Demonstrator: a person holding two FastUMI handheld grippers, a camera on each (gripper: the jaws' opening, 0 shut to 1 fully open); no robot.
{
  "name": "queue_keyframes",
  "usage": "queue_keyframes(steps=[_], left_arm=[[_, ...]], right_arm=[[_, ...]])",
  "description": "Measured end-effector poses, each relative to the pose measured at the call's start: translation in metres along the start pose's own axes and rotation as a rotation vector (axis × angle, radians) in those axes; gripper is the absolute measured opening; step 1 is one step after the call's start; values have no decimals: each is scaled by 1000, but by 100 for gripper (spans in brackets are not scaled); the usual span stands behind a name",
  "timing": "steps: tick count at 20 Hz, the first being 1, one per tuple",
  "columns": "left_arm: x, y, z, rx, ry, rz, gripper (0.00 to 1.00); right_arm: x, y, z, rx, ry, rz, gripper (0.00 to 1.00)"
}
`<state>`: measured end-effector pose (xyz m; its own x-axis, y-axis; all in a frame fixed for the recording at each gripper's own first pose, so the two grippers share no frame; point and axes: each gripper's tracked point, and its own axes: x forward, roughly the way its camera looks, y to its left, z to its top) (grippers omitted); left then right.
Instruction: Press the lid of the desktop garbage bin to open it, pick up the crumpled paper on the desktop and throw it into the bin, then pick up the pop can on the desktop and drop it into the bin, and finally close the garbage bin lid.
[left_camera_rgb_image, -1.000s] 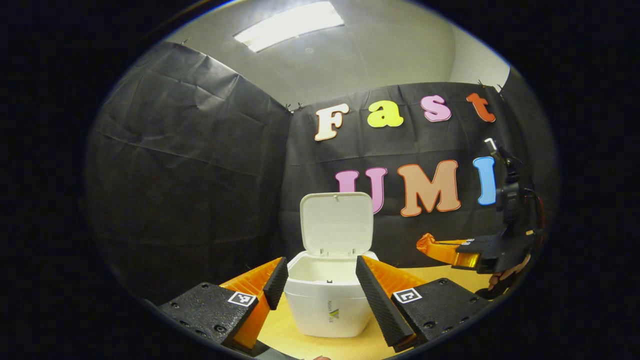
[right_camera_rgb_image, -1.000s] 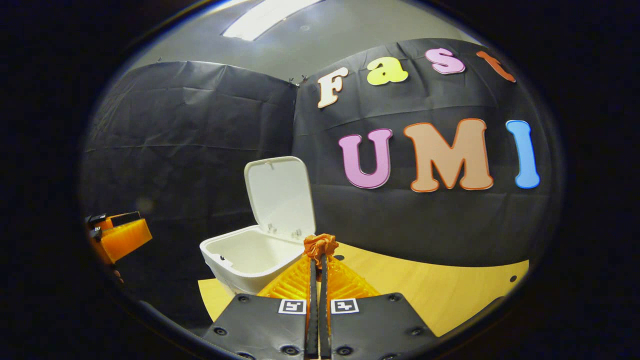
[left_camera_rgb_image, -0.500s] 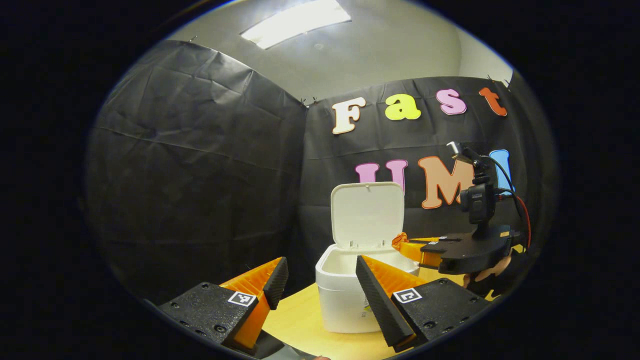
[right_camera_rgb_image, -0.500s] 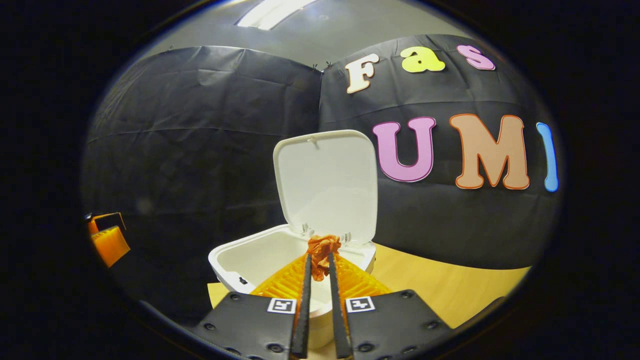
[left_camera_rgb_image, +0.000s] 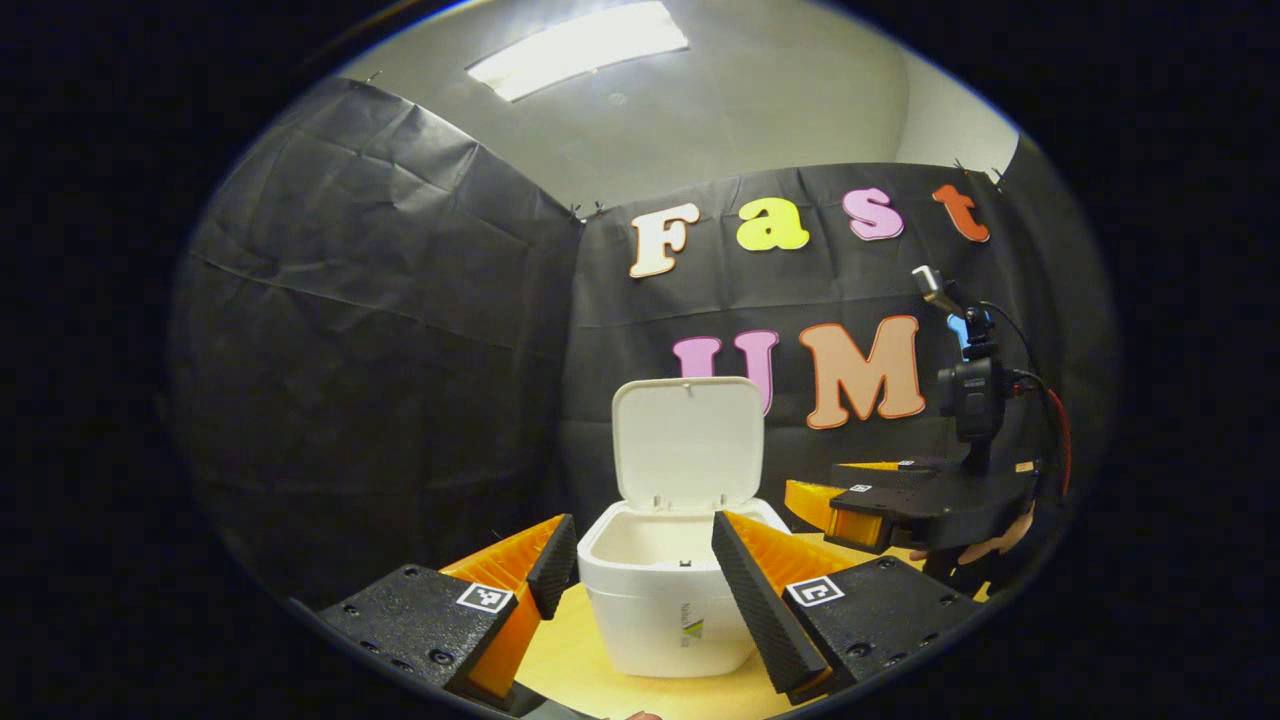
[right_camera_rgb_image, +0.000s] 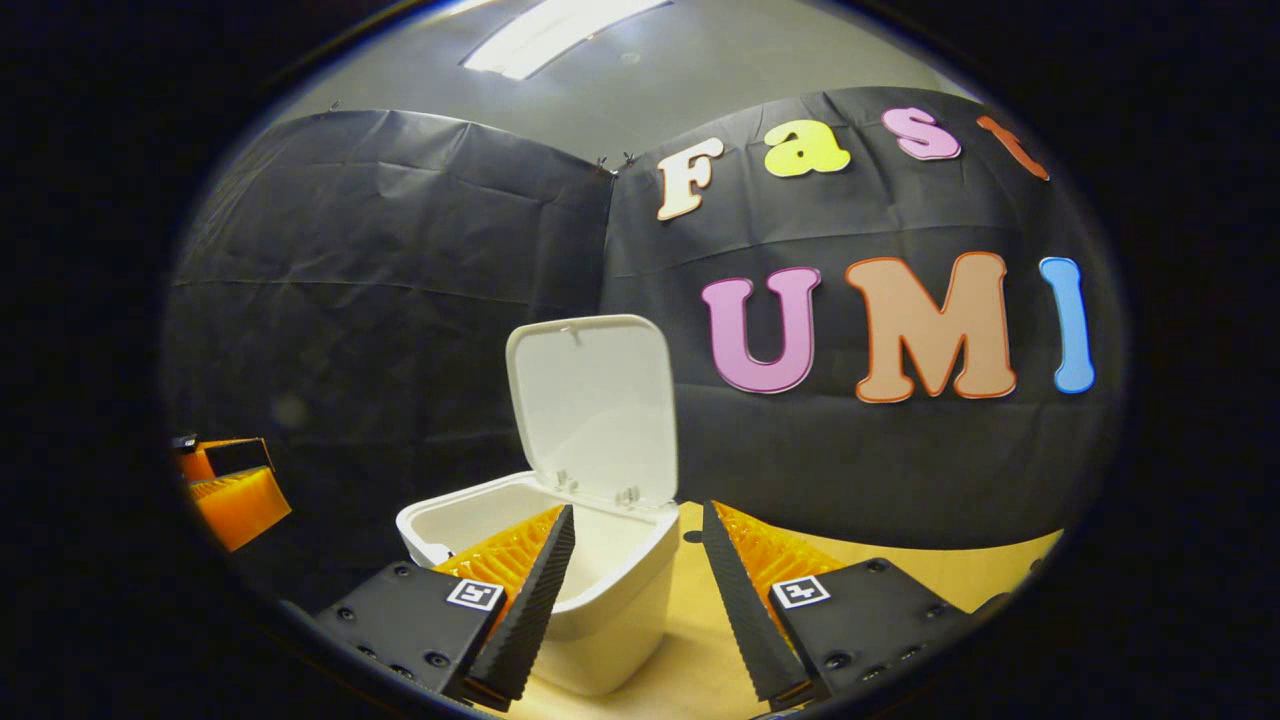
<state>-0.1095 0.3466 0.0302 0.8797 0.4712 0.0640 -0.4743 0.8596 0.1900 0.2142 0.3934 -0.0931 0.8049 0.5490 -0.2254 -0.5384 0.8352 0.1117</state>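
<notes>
on the wooden desktop (right_camera_rgb_image: 900, 585), white bin (left_camera_rgb_image: 660, 610), lid (left_camera_rgb_image: 688, 440) upright.

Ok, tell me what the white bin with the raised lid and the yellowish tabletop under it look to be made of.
White bin: seemingly moulded plastic, smooth and matte, with rounded corners and its lid hinged upright. Yellowish tabletop: looks like pale wood or a wood-look laminate, smooth with a slight sheen; the grain is too faint to tell which.

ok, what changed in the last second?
The right gripper opened and let go of the crumpled orange paper it was pinching over the white plastic desktop bin; the paper is gone from between its fingers. The left gripper stayed open. The bin's hinged lid stayed up.
</notes>
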Motion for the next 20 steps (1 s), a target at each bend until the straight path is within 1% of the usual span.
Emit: queue_keyframes(steps=[1, 4, 5, 7, 8, 9, 10, 11, 15, 18, 20], left_arm=[[4, -12, 1, -7, -4, -24, 83], [14, -54, -3, -28, 7, -116, 83], [18, -67, -4, -26, 9, -140, 84], [23, -95, -4, -32, 6, -194, 84], [25, -109, -6, -39, 9, -221, 91], [26, -125, -9, -49, 14, -253, 90], [26, -140, -13, -58, 18, -283, 85], [26, -156, -17, -64, 27, -312, 87], [26, -212, -56, -63, 99, -413, 89], [21, -249, -103, -31, 179, -479, 90], [17, -267, -138, -8, 247, -506, 90]], right_arm=[[-11, -15, 0, -6, -6, -28, 82], [-47, -59, 2, -8, -26, -112, 83], [-62, -77, 4, -4, -45, -149, 100], [-89, -110, 3, -2, -57, -222, 100], [-102, -124, 1, -2, -58, -257, 100], [-117, -139, 0, -3, -57, -292, 99], [-131, -155, 0, -2, -59, -326, 99], [-145, -169, -1, 1, -58, -357, 99], [-202, -216, -17, 12, -26, -478, 99], [-242, -245, -35, 21, 12, -557, 99], [-266, -258, -48, 36, 43, -601, 99]])
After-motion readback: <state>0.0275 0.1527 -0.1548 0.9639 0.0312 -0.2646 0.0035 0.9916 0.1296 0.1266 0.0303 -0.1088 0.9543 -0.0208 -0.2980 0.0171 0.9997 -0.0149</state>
